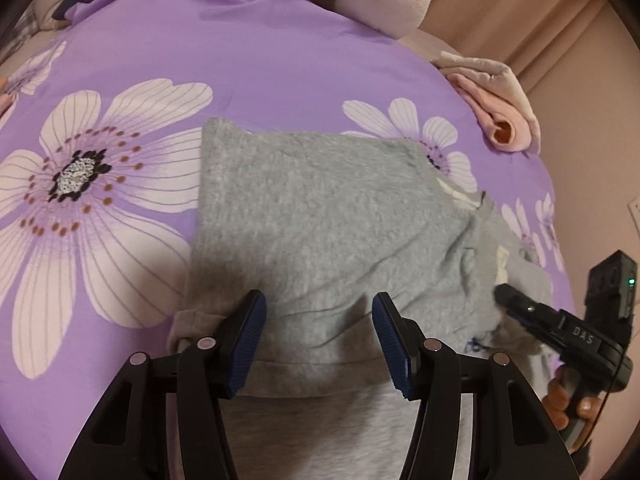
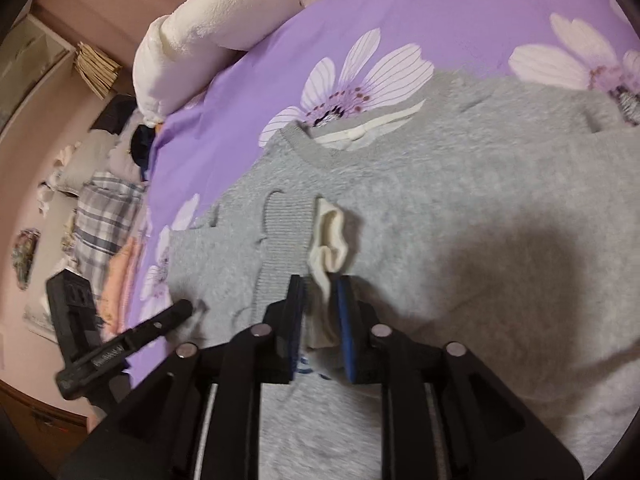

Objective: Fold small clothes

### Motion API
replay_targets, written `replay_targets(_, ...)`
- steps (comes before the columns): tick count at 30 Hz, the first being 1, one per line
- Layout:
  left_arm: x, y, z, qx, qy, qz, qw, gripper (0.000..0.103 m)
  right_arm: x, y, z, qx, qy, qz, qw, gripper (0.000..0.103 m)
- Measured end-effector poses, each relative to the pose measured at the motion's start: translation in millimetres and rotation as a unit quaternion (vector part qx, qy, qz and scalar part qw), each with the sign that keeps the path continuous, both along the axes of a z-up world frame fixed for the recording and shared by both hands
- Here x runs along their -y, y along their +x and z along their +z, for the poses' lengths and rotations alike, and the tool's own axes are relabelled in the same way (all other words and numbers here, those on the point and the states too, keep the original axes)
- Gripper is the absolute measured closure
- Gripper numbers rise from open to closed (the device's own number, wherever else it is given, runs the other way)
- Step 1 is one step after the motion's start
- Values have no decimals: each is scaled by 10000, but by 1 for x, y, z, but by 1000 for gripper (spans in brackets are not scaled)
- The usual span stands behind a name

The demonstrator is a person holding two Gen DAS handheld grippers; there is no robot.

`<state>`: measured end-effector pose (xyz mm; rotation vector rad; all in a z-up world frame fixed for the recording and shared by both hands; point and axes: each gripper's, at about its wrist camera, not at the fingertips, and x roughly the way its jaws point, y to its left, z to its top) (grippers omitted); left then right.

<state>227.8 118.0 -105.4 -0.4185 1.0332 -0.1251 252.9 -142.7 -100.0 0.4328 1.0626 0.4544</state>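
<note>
A: The right gripper (image 2: 320,312) stands slightly parted, the cream cuff lining (image 2: 328,248) loose between its pads. The left gripper (image 1: 318,344) is released, empty.

B: The grey sweatshirt (image 1: 320,216) lies on the purple floral sheet (image 1: 240,60). Likely soft, light, limp; take hold at the ribbed cuff (image 2: 284,232).

The left tongs (image 1: 318,320) point steeply down with their blue-padded jaws standing well apart, nothing pressed between the pads (image 1: 248,336). The right tongs (image 2: 320,312) also tilt downward, their jaws only narrowly parted; a strip of pale cloth lies in the gap, and whether the pads press it cannot be told. In the left wrist view, fingers of the person's right hand (image 1: 568,400) wrap the handle of the right tongs.
</note>
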Motion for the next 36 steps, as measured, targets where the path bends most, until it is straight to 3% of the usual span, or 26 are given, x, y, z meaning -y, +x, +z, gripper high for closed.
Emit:
replay_targets(5,-1,-4,1,31,294,41,9996,50,6,-6,12,402,-555,-80,9976,82)
replay_targets(11,-10,-4,-2,-29,373,157,9992,50,0,-6,32,972,-520,37,9939,82)
replay_targets(16,-4,-3,-1,-33,522,93,9986,50,-17,0,20,806,-736,203,9938,83)
replay_targets(19,-4,-3,-2,-34,505,78,9987,50,-21,4,3,466,-862,234,9949,82)
replay_targets(23,-4,-2,-2,-30,490,45,9988,50,-19,1,4,425,-855,199,9952,82)
replay_targets(27,-5,-7,6,84,312,37,9995,50,-23,-10,19,740,-995,254,9920,82)
replay_targets(30,-8,-9,19,322,208,54,9993,50,-28,-16,29,1051,-791,422,9904,82)
replay_targets(36,-19,12,25,549,12,140,9984,50,-45,-13,9,863,-844,551,9912,82)
